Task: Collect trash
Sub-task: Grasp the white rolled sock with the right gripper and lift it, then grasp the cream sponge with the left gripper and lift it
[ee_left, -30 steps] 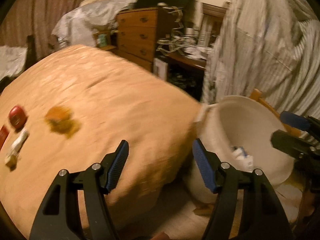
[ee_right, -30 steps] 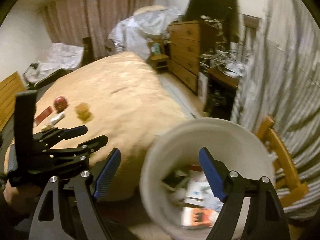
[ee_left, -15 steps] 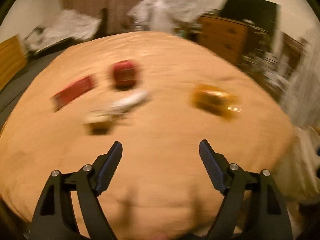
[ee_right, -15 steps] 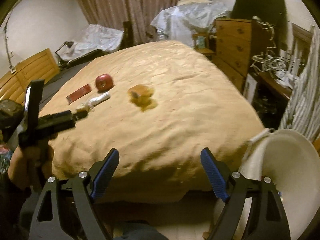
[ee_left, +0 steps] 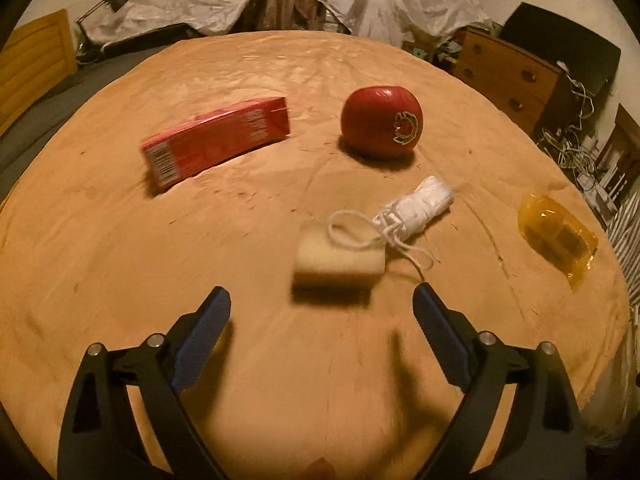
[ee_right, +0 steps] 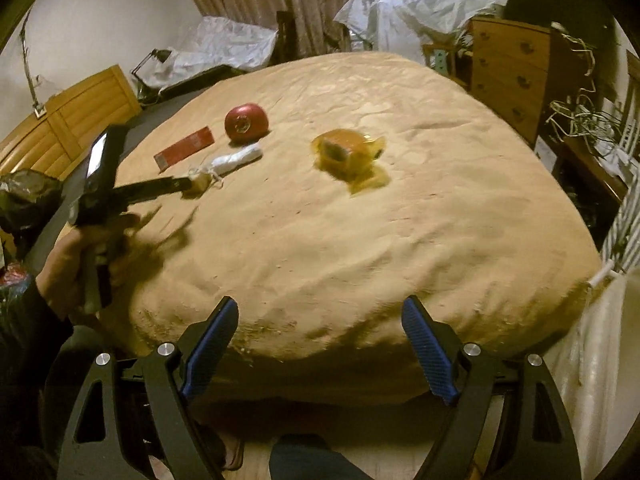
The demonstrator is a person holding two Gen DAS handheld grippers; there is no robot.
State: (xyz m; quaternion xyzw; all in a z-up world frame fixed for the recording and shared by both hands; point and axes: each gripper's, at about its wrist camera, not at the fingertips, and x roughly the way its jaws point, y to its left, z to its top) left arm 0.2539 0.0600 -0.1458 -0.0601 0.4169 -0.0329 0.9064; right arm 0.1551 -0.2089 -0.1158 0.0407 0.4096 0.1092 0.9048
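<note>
On the tan bedspread [ee_left: 280, 360] lie a red carton [ee_left: 216, 142], a round red apple-like thing [ee_left: 382, 122], a white rolled cloth with a loose string [ee_left: 420, 204], a beige sponge block [ee_left: 338, 262] and a yellow wrapper [ee_left: 556, 236]. My left gripper [ee_left: 321, 292] hangs over the bed with its jaws opening. Nothing is between them, and the sponge block lies just beyond the tips. In the right wrist view, a hand [ee_right: 68, 268] carries the left gripper [ee_right: 187, 206] close to the sponge block [ee_right: 200, 184]. My right gripper [ee_right: 320, 304] stands open and empty off the bed's near edge, well short of the yellow wrapper [ee_right: 348, 154].
A white bin's side [ee_right: 600, 360] shows at the right edge, beside the bed corner. A wooden dresser [ee_right: 508, 68] and tangled cables [ee_right: 580, 120] stand to the right. Covered piles [ee_left: 384, 4] and curtains lie behind the bed, and a wooden headboard [ee_right: 68, 120] to the left.
Both views have swung away from the white bin and onto the bed. The left gripper has moved in over the bedspread toward the sponge block, and its jaws stand wider apart.
</note>
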